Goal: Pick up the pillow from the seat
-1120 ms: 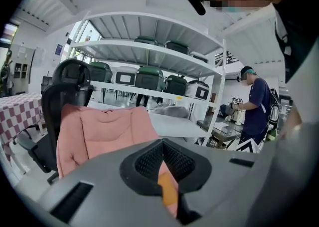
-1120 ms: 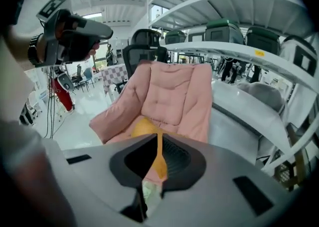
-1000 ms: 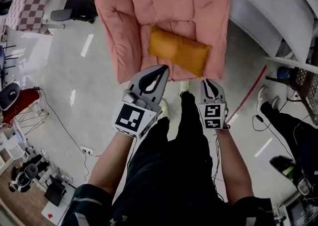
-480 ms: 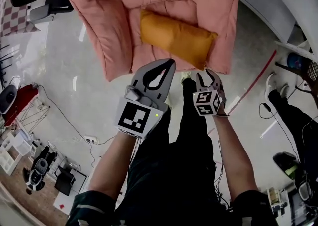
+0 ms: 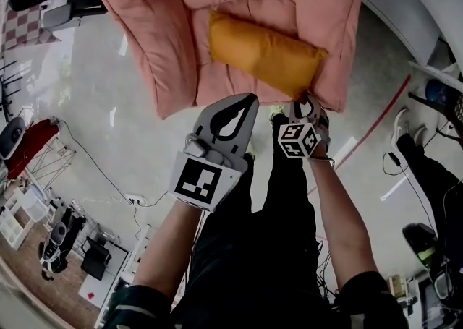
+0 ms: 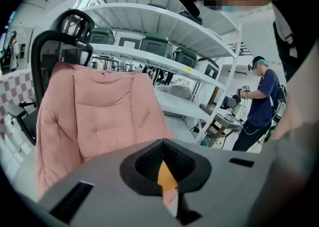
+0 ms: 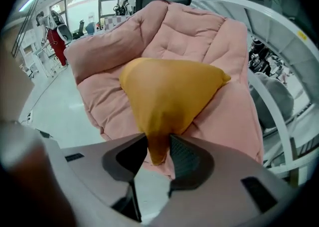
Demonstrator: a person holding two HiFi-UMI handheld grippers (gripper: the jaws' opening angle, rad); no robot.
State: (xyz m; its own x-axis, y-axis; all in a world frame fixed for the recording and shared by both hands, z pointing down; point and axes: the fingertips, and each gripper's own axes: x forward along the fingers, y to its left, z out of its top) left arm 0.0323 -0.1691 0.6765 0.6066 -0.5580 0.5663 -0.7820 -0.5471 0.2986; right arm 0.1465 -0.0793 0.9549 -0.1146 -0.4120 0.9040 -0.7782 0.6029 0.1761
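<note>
Pillow (image 5: pixel 264 56) corner, at the seat's (image 5: pixel 166 67) near edge, sits inside the opening right claw (image 5: pixel 303 105). Left claw (image 5: pixel 248 100), pressed together, hangs beside it above open floor (image 5: pixel 108 147).

No legible text or markings

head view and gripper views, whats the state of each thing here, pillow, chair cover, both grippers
orange fabric pillow: lying across the seat, one corner between the right gripper's jaws
pink quilted chair cover: draped over the chair, pillow resting on it
right gripper: jaws opening, pillow corner between them
left gripper: jaws together, holding nothing
</note>
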